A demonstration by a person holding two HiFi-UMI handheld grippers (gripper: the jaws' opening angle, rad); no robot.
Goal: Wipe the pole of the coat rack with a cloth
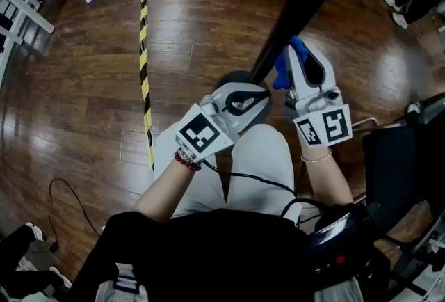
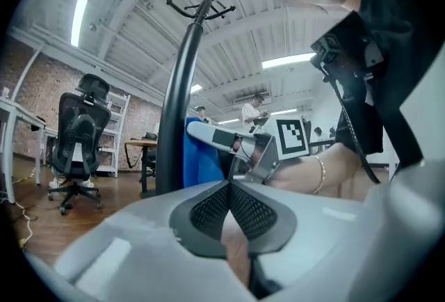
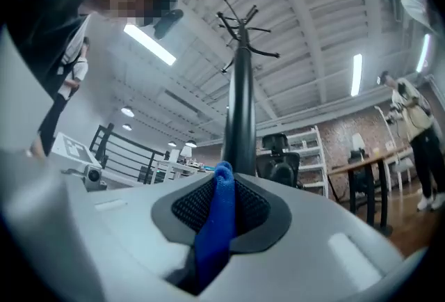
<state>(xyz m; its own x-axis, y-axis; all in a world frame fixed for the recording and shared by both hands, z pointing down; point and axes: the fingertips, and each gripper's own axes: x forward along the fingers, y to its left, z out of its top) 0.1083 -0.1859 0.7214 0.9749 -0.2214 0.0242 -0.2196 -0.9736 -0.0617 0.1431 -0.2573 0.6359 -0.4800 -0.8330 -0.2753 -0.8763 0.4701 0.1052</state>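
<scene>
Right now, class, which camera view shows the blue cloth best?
The right gripper view: the blue cloth sits centre, close up, pinched between the right gripper's jaws. The head view shows only a bit of cloth beside the pole. The left gripper view shows a patch partly behind the pole.

Office; swivel chair (image 2: 80, 132), desk (image 3: 361, 165)

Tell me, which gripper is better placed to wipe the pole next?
Right, probably. The right gripper is shut on the blue cloth, close beside the pole. The left gripper is shut with nothing in it, so it has nothing to wipe with.
</scene>
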